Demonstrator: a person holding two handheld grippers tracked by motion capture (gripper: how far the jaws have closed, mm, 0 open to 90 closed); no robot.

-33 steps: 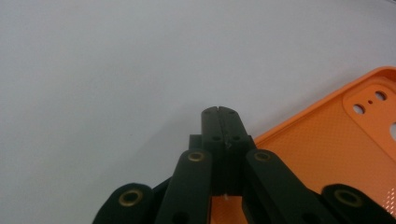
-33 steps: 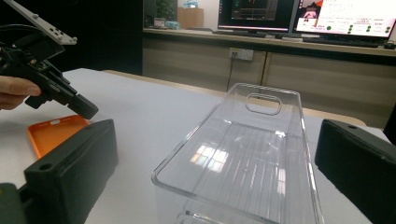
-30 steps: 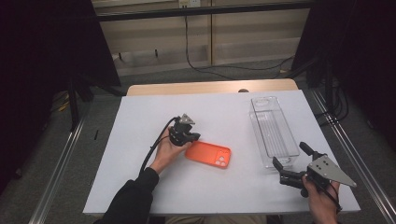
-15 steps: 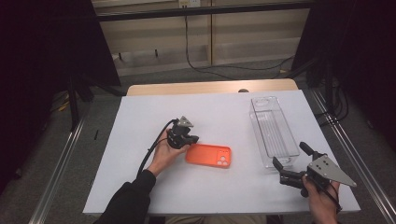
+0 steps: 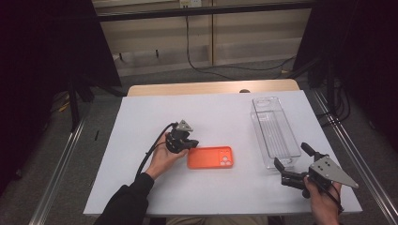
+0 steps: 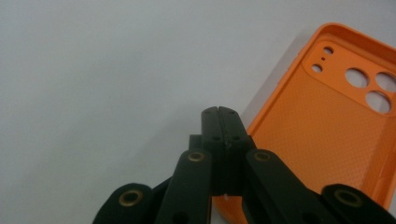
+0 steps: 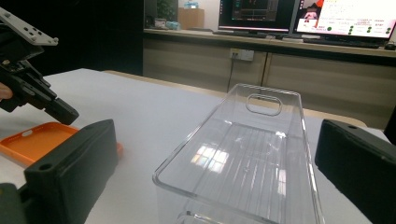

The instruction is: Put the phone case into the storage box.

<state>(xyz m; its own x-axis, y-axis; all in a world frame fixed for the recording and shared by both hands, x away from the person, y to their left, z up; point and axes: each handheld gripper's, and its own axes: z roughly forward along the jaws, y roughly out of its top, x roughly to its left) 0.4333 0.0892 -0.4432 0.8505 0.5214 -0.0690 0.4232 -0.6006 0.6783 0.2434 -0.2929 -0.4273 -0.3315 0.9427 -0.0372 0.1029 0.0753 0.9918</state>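
The orange phone case (image 5: 210, 157) lies open side up on the white table (image 5: 141, 117), at 9 o'clock from the clear plastic bin (image 5: 274, 132). The left gripper (image 5: 187, 143) touches its 9 o'clock edge with jaws pressed together, empty, so it should open them and take the rim squarely. The right gripper (image 5: 292, 163) waits with jaws wide apart, empty, at the bin's 6 o'clock end.

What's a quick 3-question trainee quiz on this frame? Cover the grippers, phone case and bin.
1. True or false: the left gripper is open.
2. Which way does the orange phone case face: A) hollow side up, B) hollow side down?
3. What lies in the clear bin?

Key: 1. False: its jaws are pressed together at the case's edge. 2. A. 3. Nothing; the right gripper stands open at the bin's near end.
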